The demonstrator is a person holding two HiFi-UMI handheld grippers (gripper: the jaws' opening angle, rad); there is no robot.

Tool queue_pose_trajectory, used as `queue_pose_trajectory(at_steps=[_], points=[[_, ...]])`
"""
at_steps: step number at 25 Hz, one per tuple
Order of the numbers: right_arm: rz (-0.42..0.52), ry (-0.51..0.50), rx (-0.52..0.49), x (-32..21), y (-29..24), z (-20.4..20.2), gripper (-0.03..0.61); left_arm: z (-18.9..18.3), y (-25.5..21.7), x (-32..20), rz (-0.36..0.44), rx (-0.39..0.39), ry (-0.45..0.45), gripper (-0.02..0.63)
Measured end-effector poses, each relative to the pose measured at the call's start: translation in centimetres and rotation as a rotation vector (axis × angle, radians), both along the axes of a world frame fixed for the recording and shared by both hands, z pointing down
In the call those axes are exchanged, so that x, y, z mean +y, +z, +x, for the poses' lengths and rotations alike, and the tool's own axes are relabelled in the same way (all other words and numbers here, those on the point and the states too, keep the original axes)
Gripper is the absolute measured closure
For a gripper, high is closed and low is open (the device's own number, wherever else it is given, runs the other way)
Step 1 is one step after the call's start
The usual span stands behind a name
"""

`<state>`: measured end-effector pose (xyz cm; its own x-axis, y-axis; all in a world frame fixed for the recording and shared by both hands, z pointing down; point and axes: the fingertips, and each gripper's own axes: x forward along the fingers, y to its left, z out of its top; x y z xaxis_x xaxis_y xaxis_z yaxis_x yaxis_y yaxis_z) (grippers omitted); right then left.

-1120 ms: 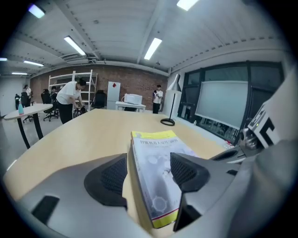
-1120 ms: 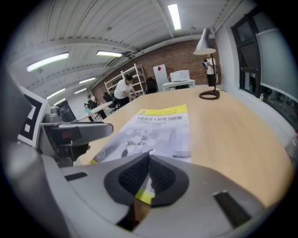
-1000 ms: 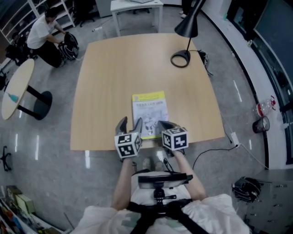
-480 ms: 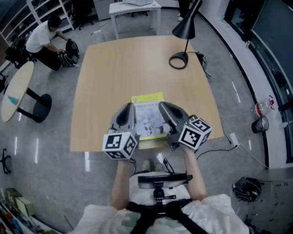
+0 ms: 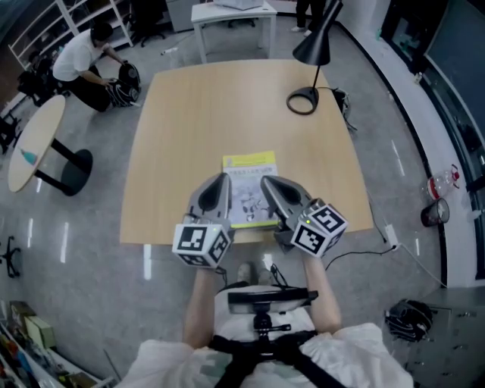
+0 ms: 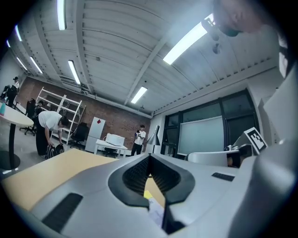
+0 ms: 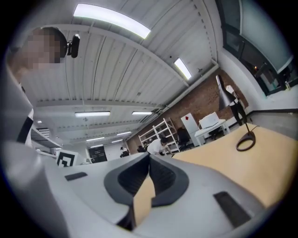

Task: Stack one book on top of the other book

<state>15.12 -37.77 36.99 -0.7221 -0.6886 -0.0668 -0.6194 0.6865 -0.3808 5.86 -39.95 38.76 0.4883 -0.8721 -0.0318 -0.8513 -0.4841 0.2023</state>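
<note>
The left gripper (image 5: 221, 179) just closed on nothing. The right gripper (image 5: 267, 182) is shut and empty too. Both hang mid-frame over the book (image 5: 250, 162), so the stacking is likely done.

Left claw (image 6: 149, 157) with jaws together, yellow book (image 6: 150, 197) below, tan table (image 6: 51, 162) beyond

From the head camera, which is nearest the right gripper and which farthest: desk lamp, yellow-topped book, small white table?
1. Yellow-topped book, on the desk by the tips of the right gripper.
2. Desk lamp, at the desk's far right corner.
3. Small white table, beyond the desk's far edge.
</note>
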Motion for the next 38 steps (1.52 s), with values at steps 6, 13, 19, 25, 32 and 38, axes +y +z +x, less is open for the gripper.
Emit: queue_pose_trajectory(at_steps=[6, 13, 19, 25, 32, 38], points=[[0.004, 0.004, -0.004, 1.2, 0.1, 0.7, 0.577, 0.7, -1.0, 1.4, 0.020, 0.014, 0.002, 0.598], [-0.043, -0.016, -0.039, 3.6, 0.8, 2.5, 0.577, 1.1, -0.6, 3.9, 0.011, 0.030, -0.040, 0.598], [0.005, 0.032, -0.032, 6.3, 0.4, 3.4, 0.577, 0.3, -0.7, 7.2, 0.027, 0.056, -0.060, 0.598], [0.040, 0.034, -0.022, 11.2, -0.4, 1.7, 0.577, -1.3, -1.5, 12.4, 0.060, 0.041, -0.061, 0.600], [0.089, 0.069, 0.025, 21.3, -0.9, -0.1, 0.577, -4.1, -0.8, 23.2, 0.067, 0.056, -0.040, 0.598], [0.085, 0.118, 0.042, 32.1, -1.7, -1.8, 0.577, -7.1, -0.4, 34.3, 0.033, 0.062, -0.038, 0.600]])
